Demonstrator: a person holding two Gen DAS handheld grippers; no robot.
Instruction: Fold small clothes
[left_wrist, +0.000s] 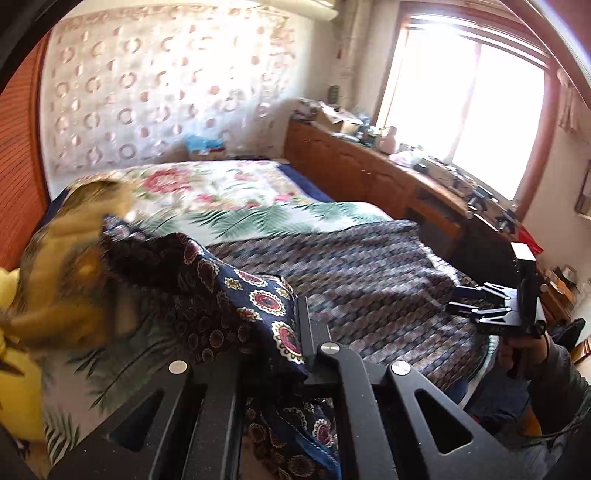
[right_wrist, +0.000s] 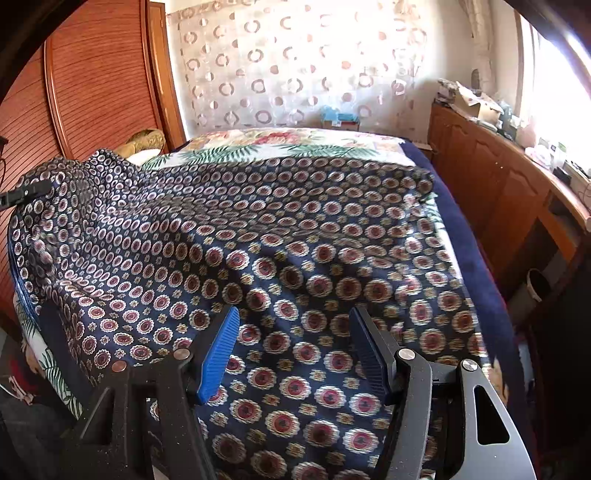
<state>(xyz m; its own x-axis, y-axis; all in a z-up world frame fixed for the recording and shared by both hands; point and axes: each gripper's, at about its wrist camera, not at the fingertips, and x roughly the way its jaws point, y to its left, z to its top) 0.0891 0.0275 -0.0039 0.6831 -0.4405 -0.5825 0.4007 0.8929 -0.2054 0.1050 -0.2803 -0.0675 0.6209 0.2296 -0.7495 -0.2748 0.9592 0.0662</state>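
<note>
Left tongs (left_wrist: 301, 354) clenched on navy medallion-print cloth (right_wrist: 295, 258), lifted off the bed (left_wrist: 236, 192). Right tongs (right_wrist: 293, 350) released above it. No legible writing, perhaps from blur.

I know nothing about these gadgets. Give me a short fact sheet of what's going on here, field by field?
place: a bedroom, work done on a bed with a floral cover
item being handled: navy patterned cloth spread over the bed
left gripper: shut on a lifted edge of the cloth
right gripper: jaws apart above the cloth, nothing pinched between the blue pads
fold status: not yet folded; one side raised
nearby: wooden cabinet under the window
</note>
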